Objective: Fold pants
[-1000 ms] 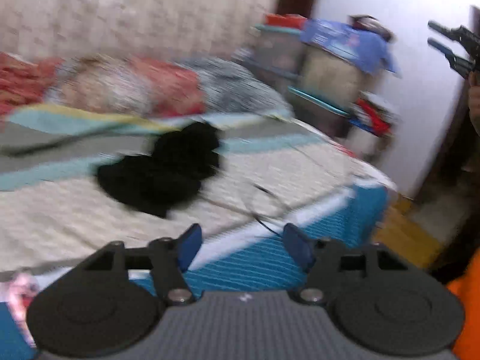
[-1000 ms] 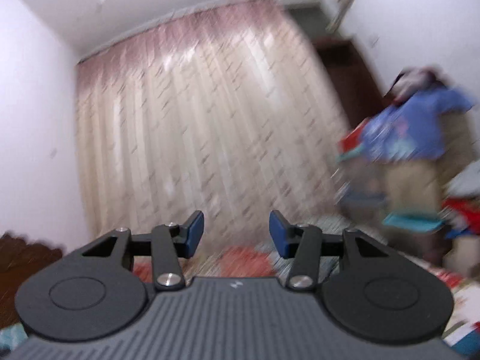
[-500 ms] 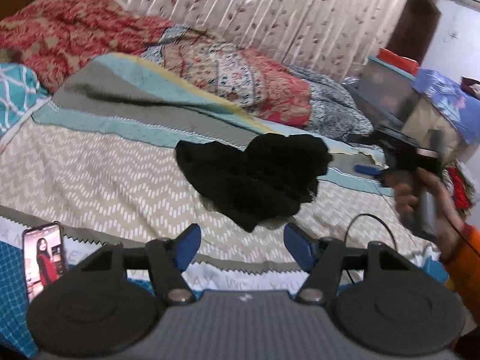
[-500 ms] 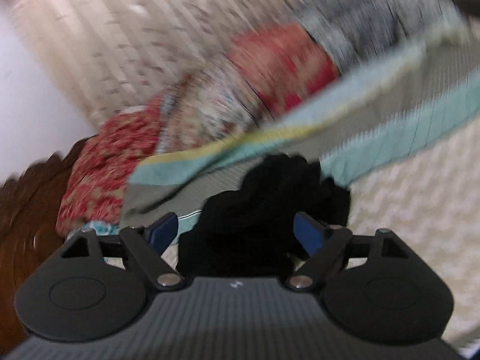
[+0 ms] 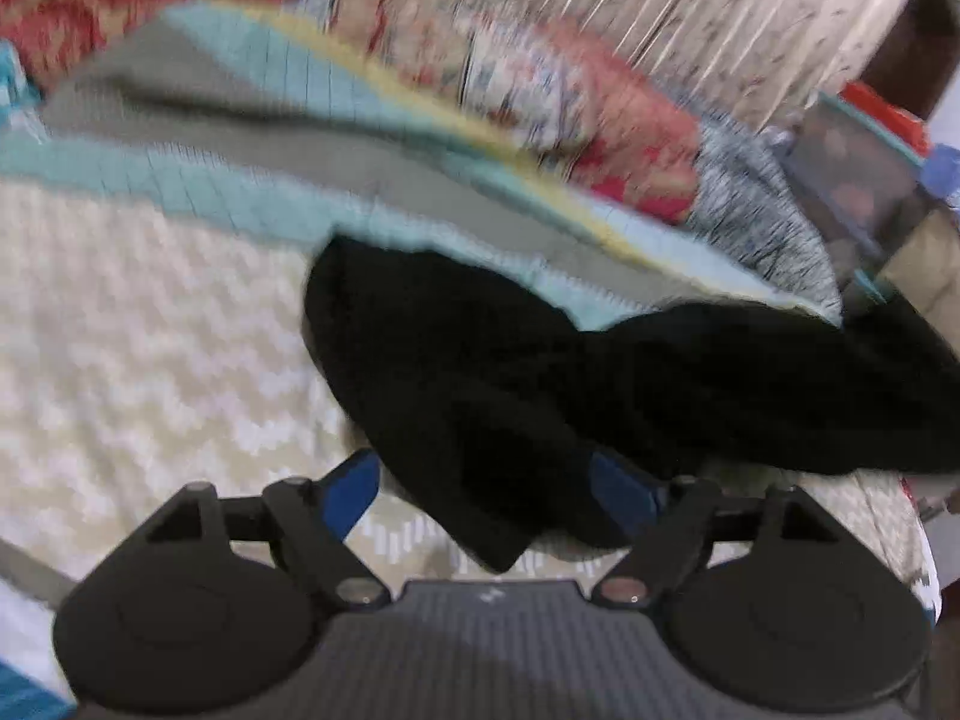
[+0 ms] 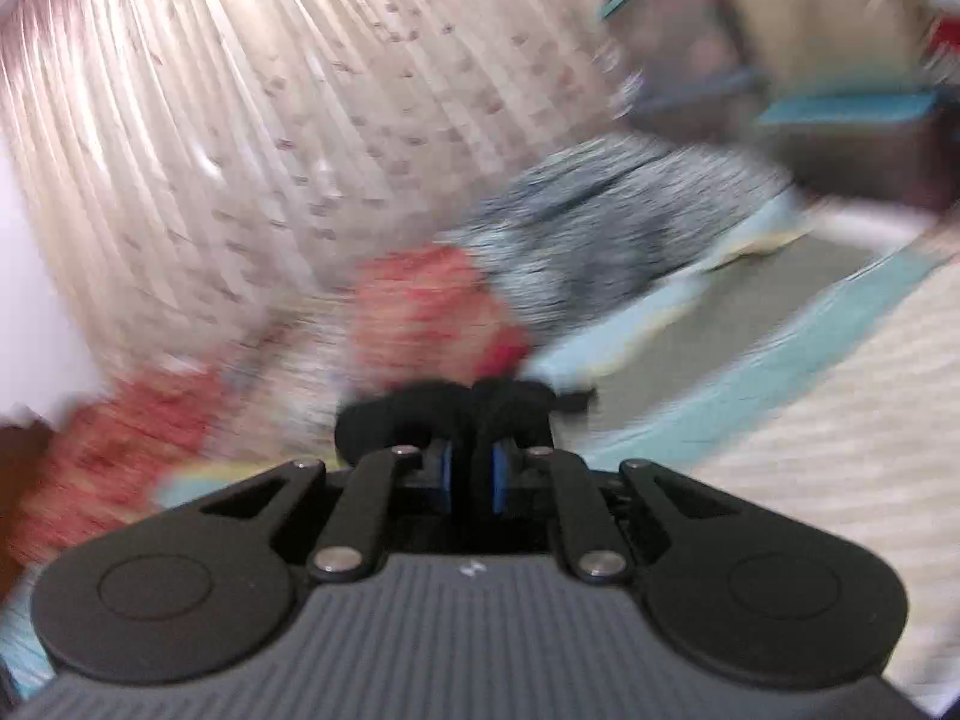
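The black pants [image 5: 540, 372] lie crumpled on the bed, with one part drawn out and up to the right. My left gripper [image 5: 489, 492] is open, its blue pads on either side of the near edge of the fabric. My right gripper [image 6: 471, 474] is shut on a bunch of the black pants [image 6: 456, 408] and holds it above the bed. Both views are blurred by motion.
The bed has a cream zigzag cover [image 5: 132, 360] with teal and grey bands. Red and grey patterned bedding [image 5: 600, 114] is piled along the curtain [image 6: 240, 120]. Stacked boxes [image 5: 864, 192] stand at the far right.
My right gripper came down onto the pants, shut on them and lifted a part. My left gripper moved in close to the pants' near edge and stayed open.
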The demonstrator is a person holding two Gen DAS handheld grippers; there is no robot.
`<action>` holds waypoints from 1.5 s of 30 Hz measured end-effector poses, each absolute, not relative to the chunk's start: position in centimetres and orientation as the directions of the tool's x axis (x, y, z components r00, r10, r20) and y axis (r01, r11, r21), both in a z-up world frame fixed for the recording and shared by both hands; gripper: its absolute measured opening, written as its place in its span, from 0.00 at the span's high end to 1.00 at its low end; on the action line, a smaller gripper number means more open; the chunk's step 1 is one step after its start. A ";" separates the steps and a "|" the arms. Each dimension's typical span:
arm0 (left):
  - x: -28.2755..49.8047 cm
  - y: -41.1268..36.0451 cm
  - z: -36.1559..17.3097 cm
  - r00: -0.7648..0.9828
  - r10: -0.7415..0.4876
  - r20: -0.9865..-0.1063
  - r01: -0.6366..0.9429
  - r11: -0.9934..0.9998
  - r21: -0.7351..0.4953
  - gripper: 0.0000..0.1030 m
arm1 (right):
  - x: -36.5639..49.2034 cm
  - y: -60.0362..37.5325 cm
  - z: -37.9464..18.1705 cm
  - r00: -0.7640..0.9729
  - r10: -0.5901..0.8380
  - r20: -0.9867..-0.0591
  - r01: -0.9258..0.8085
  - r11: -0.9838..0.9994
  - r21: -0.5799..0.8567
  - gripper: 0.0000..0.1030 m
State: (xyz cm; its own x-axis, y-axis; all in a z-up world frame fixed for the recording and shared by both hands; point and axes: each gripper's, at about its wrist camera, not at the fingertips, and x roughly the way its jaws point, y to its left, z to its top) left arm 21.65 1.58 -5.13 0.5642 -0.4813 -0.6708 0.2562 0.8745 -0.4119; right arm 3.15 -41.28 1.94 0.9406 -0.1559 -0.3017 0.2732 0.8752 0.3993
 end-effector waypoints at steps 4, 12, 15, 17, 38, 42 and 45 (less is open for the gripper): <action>24.3 -0.7 -8.5 0.505 -0.439 -0.743 0.178 0.895 -0.408 0.16 | -3.3 -43.3 -2.0 0.790 -0.395 -0.469 0.546 0.802 0.244 0.55; 24.4 0.6 -8.1 0.494 -0.469 -0.732 0.093 0.865 -0.492 0.94 | -6.0 -43.7 -5.0 0.777 -0.419 -0.470 0.583 0.760 0.287 0.46; 23.7 5.0 -3.3 0.560 -0.473 -0.680 0.078 0.847 -0.525 0.94 | -2.6 -43.8 -5.5 0.793 -0.369 -0.484 0.537 0.799 0.272 0.45; 22.7 9.3 1.1 0.660 -0.445 -0.605 0.076 0.840 -0.537 0.94 | 0.5 -45.3 -5.5 0.774 -0.364 -0.518 0.552 0.790 0.269 0.45; 31.4 3.8 -5.3 0.593 -0.225 -0.773 0.118 0.974 -0.193 0.06 | 11.9 -41.8 -3.4 0.794 -0.133 -0.593 0.227 0.970 0.087 0.16; 33.1 0.8 -9.6 0.513 -0.176 -0.840 0.109 0.984 -0.140 0.44 | 17.0 -41.1 -7.5 0.675 -0.100 -0.731 0.173 0.985 0.025 0.51; 31.7 -0.5 -8.8 0.573 -0.150 -0.805 0.183 0.982 -0.052 0.71 | 18.8 -41.7 -8.0 0.657 -0.182 -0.731 0.228 0.973 -0.038 0.90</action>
